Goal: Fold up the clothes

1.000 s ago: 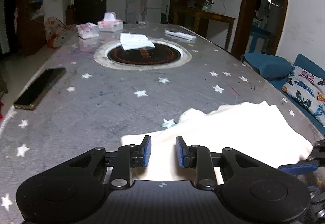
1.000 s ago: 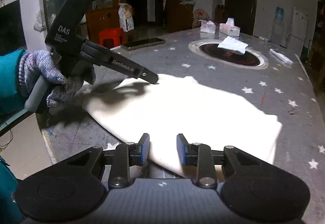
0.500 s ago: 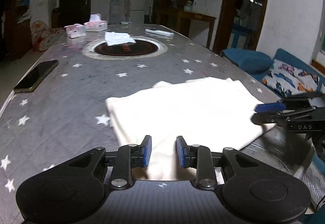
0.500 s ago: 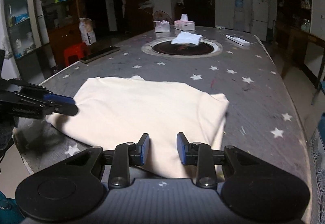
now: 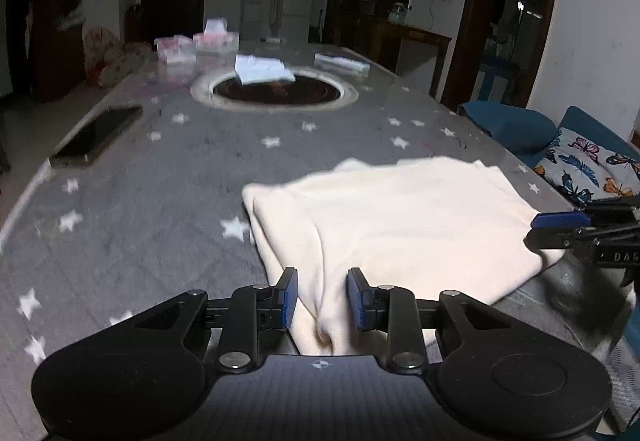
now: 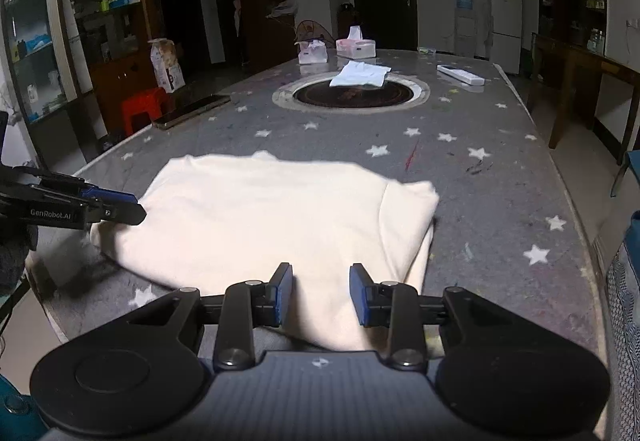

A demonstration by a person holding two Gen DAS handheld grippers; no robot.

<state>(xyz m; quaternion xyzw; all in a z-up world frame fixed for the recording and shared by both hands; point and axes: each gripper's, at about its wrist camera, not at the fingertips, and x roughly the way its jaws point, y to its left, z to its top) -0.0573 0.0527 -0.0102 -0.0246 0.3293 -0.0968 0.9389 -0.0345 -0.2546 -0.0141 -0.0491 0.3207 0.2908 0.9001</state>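
Lying between both grippers' parted pads, cream garment.

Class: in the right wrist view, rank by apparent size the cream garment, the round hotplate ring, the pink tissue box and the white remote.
1. cream garment, though nearest the camera
2. round hotplate ring
3. pink tissue box and white remote: too alike to rank
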